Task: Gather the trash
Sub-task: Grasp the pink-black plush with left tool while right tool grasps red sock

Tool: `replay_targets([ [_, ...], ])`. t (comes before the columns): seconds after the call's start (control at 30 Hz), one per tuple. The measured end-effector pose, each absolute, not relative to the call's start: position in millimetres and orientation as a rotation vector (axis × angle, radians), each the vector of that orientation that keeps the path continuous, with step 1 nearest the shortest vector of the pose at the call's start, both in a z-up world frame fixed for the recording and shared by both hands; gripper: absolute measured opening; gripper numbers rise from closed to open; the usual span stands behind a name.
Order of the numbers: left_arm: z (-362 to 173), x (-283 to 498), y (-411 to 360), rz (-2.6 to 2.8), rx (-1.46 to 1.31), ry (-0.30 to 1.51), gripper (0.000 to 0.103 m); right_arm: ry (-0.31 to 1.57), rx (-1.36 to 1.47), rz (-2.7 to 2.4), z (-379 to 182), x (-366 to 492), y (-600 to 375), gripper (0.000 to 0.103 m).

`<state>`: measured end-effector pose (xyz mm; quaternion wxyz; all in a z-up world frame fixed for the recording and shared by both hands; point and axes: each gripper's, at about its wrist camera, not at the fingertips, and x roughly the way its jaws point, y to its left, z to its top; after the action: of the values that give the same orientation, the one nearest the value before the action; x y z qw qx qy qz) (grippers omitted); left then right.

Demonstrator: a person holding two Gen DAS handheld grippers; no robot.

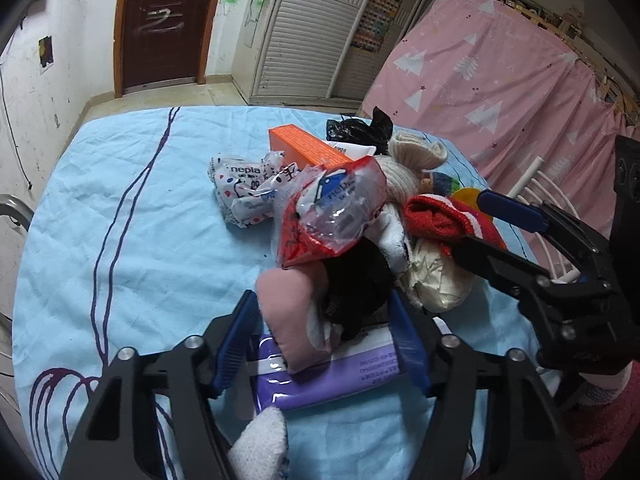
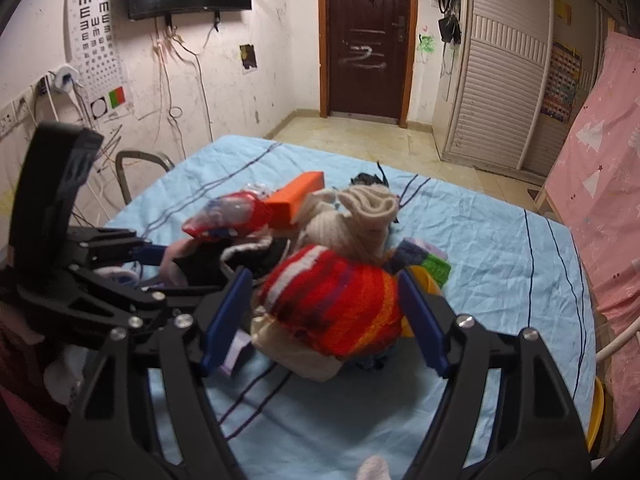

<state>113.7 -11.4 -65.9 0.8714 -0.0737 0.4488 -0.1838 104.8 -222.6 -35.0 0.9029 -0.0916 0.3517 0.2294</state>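
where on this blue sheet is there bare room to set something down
Bare sheet lies left of the pile, from the nepia wrapper out to the edge. More lies right of the red striped sock, toward the pink curtain. The middle, from the orange box to both grippers, is crowded.

Sheet: light blue cloth, matt, creased. Red wrapper: glossy crinkled plastic film. Purple pack: smooth shiny plastic. Orange box: smooth card. Red striped sock: coarse knit. Pink sock: soft matt cloth. Gripper pads: ribbed blue plastic; arms matt black, metal screws.
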Motion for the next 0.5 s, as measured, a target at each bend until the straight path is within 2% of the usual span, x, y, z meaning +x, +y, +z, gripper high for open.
replay_targets([
  [0.03, -66, 113, -13, -0.395, -0.151, 0.935, 0.051, 0.729, -0.202, 0.468, -37, 105, -223, 0.072],
  [0.13, -64, 111, -17, -0.404, -0.138, 0.922, 0.044, 0.741, -0.213, 0.462, -41, 109, -224, 0.058],
  [0.23, -62, 108, -19, -0.398, -0.127, 0.908, 0.038, 0.733, -0.189, 0.484, -41, 111, -226, 0.038],
  [0.3, -57, 103, -20, -0.392, -0.125, 0.893, 0.036, 0.716, -0.175, 0.498, -37, 108, -229, 0.018],
  [0.5, -39, 89, -25, -0.379, -0.097, 0.839, 0.033, 0.673, -0.076, 0.532, -23, 102, -247, 0.013],
])
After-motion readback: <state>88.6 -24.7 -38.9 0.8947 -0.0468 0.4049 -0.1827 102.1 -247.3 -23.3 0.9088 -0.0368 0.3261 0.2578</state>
